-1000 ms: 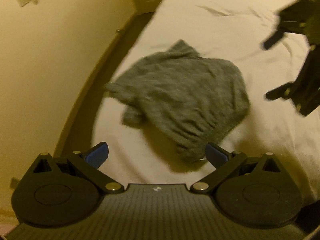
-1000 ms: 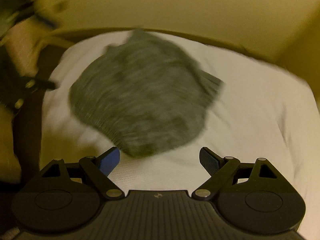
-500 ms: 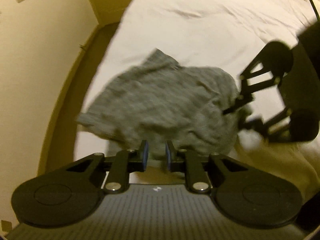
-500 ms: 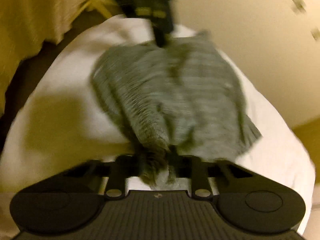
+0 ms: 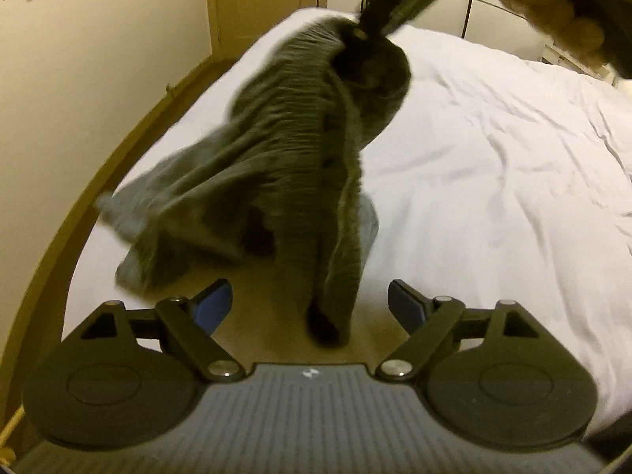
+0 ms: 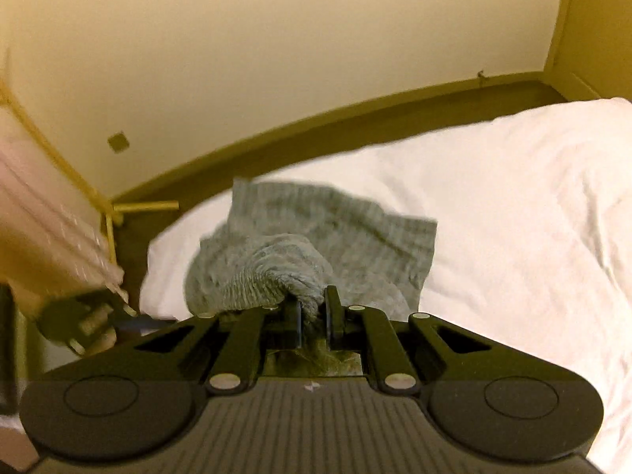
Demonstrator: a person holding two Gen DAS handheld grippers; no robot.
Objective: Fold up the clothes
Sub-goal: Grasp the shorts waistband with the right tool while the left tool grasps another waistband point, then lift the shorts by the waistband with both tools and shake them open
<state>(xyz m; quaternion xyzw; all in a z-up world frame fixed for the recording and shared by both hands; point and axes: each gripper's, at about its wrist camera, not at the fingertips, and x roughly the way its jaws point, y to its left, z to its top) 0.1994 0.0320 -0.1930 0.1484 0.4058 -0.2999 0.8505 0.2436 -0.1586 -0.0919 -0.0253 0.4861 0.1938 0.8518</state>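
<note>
A grey knitted sweater hangs above the white bed, lifted at its top by my right gripper, which shows blurred at the upper middle of the left wrist view. Its lower part trails on the sheet. My left gripper is open, and a hanging fold of the sweater dangles between its blue pads without being clamped. In the right wrist view my right gripper is shut on a bunched edge of the sweater, the rest draping onto the bed below.
A cream wall and brown floor strip run along the bed's left side. A person's hand holds the right gripper at top right. A wooden frame stands by the bed corner in the right wrist view.
My left gripper was shut at the sweater's near edge half a second ago and is now open. My right gripper closed on the sweater and has raised it off the bed.
</note>
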